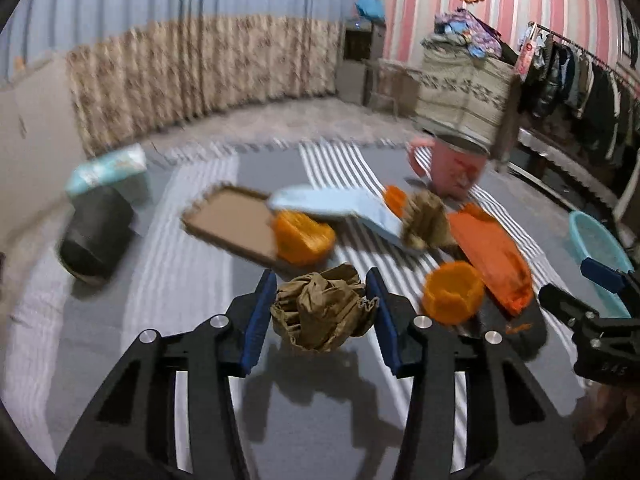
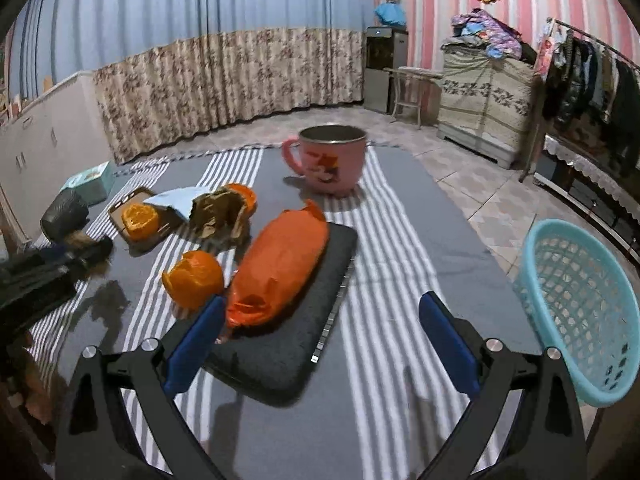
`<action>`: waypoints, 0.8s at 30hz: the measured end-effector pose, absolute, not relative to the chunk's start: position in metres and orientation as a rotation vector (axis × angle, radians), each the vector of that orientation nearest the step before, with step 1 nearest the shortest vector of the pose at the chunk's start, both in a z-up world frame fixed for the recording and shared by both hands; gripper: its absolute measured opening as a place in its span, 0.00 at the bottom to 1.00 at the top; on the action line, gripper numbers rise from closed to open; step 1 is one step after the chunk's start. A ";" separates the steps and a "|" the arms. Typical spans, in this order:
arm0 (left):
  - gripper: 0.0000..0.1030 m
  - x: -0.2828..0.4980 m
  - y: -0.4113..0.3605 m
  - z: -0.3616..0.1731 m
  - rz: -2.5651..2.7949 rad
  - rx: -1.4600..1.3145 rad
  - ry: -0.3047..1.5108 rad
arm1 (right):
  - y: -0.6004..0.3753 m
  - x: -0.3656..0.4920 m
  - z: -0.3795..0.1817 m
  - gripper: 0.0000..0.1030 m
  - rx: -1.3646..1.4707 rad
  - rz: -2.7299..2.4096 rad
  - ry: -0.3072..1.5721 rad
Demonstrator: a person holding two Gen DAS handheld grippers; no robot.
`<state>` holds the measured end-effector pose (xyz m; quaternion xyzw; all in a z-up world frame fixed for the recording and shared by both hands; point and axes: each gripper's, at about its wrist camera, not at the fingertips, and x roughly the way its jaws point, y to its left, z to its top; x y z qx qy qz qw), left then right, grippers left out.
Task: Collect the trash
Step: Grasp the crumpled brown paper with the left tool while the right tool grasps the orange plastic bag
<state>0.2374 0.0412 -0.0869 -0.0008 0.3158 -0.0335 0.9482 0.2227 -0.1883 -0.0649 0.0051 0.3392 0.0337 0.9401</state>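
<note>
the left gripper (image 1: pixel 320 308) has its blue pads set either side of a crumpled brown paper ball (image 1: pixel 322 312), the right pad touching the paper's edge and the left pad just beside it; whether the pads truly press on it cannot be told from the blurred left wrist view. the ball sits on the striped grey and white cloth (image 1: pixel 180 272) that covers the table. at 1 o'clock from the ball lies an orange peel cup (image 1: pixel 452 296), and beyond it an orange plastic bag (image 1: pixel 488 252) resting on a dark pad (image 2: pixel 288 336). at 12 o'clock a second orange peel (image 1: pixel 304 236) sits on the edge of a brown tray (image 1: pixel 230 220), with a pale blue paper (image 1: pixel 336 204) overlapping the tray's far corner and a second crumpled brown paper (image 1: pixel 426 220) to its right. a pink mug (image 2: pixel 330 160) stands upright at the far end of the cloth, at 12 o'clock in the right wrist view. a dark cylindrical container (image 1: pixel 96 236) and a teal tissue box (image 1: pixel 112 174) stand at 10 o'clock. the right gripper (image 2: pixel 322 344) hovers with fingers spread wide and nothing between the pads; its left pad is near the end of the orange bag. a turquoise mesh basket (image 2: pixel 580 304) stands at 3 o'clock, off the table's right edge
</note>
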 end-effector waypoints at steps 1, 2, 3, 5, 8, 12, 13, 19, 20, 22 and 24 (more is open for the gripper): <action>0.44 0.237 0.044 -0.084 -0.051 0.014 0.623 | -0.186 0.226 -0.067 0.92 0.012 0.077 0.704; 0.44 0.236 0.048 -0.079 -0.027 0.029 0.600 | -0.183 0.230 -0.069 0.91 0.014 0.083 0.717; 0.44 0.235 0.051 -0.078 -0.015 0.030 0.587 | -0.180 0.234 -0.071 0.90 0.015 0.083 0.725; 0.44 0.236 0.060 -0.078 -0.012 0.004 0.587 | -0.176 0.241 -0.074 0.82 0.015 0.086 0.747; 0.44 0.239 0.070 -0.079 -0.004 -0.033 0.595 | -0.169 0.252 -0.081 0.70 0.027 0.116 0.790; 0.44 0.238 0.071 -0.080 0.010 -0.030 0.592 | -0.165 0.252 -0.082 0.40 0.013 0.109 0.778; 0.44 0.237 0.070 -0.080 0.016 -0.021 0.586 | -0.166 0.251 -0.080 0.27 0.024 0.126 0.772; 0.44 0.226 0.054 -0.069 0.030 0.033 0.554 | -0.190 0.234 -0.072 0.14 0.058 0.140 0.724; 0.44 0.223 0.050 -0.064 0.026 0.035 0.545 | -0.197 0.229 -0.067 0.14 0.065 0.140 0.706; 0.44 0.217 0.045 -0.055 0.017 0.037 0.526 | -0.209 0.219 -0.059 0.14 0.066 0.134 0.678; 0.44 0.211 0.035 -0.045 0.000 0.042 0.498 | -0.223 0.210 -0.052 0.14 0.066 0.126 0.659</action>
